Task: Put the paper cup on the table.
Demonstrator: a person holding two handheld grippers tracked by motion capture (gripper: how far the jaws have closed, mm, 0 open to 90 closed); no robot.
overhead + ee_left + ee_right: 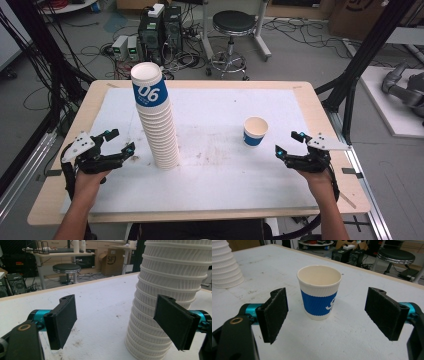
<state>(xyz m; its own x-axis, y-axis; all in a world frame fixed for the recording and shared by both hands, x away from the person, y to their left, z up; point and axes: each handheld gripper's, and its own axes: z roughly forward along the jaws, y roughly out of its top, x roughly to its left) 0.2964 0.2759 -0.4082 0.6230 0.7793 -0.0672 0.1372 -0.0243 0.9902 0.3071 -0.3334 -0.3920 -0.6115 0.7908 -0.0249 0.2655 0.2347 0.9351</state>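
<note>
While both jaws stand open and empty, the right hand-held gripper [288,142] faces the single cup [319,291], which stands upright on the counter [225,175]. The left hand-held gripper [120,140] waits, jaws apart, beside the cup stack [155,120]; the likely next move is to separate another cup.

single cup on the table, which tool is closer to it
Right. The right tool sits just off the cup, jaws open and facing it with a gap between. The left tool is across the table, beside the tall cup stack.
</note>
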